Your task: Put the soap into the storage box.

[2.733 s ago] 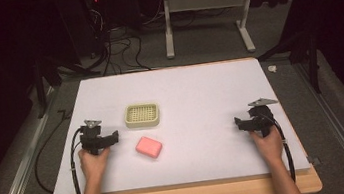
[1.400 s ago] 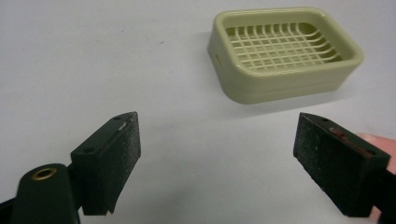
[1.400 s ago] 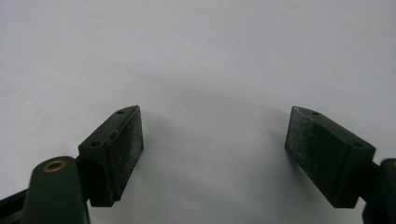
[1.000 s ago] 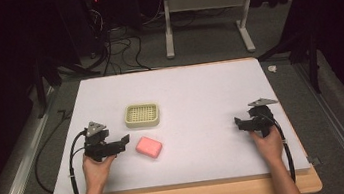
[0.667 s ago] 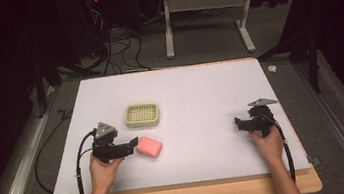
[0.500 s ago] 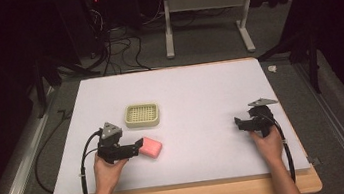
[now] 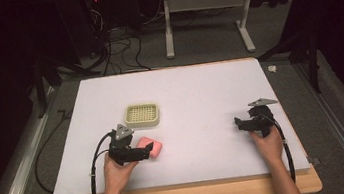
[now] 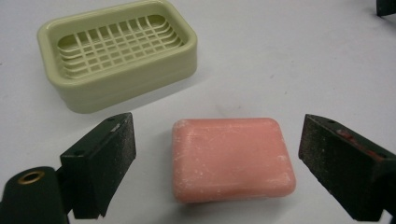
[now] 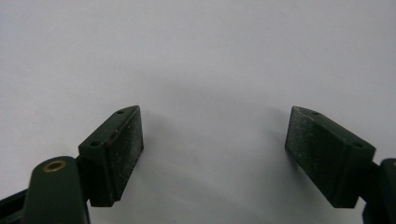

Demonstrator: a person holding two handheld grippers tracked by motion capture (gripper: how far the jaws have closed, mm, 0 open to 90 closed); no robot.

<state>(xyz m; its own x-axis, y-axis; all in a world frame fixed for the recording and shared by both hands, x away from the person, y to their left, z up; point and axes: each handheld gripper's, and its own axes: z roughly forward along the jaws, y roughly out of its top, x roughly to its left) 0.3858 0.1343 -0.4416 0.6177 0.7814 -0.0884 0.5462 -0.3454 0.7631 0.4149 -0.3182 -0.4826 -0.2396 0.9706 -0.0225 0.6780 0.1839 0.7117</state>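
Pink soap bar point(image 8: 232, 158) lying flat on the white table point(image 7: 200, 93), between the two jaws of my left gripper point(image 8: 217, 170). In the left gripper view the jaws stand spread wide, one on each side of the bar, with a strip of bare table showing between each pad and the nearest edge of the soap; neither pad touches it. The bar's long side runs across the gap from jaw to jaw, and its surface is dusted with pale marks. Beyond the soap and off toward my left jaw sits a pale green soap dish point(image 8: 116, 51) with a slotted grid floor, apart from the bar and nothing in it. In the high view my left gripper point(image 7: 149, 149) reaches over the soap bar point(image 7: 152, 147) from the near side, with the dish point(image 7: 142, 116) just past it, farther from me.

My right gripper point(image 9: 212, 154) is also spread, its jaws wide apart over bare white table with nothing between them. In the high view it point(image 7: 239, 121) rests in my right hand point(image 7: 267, 142) well apart from the soap, across the table from my left gripper.
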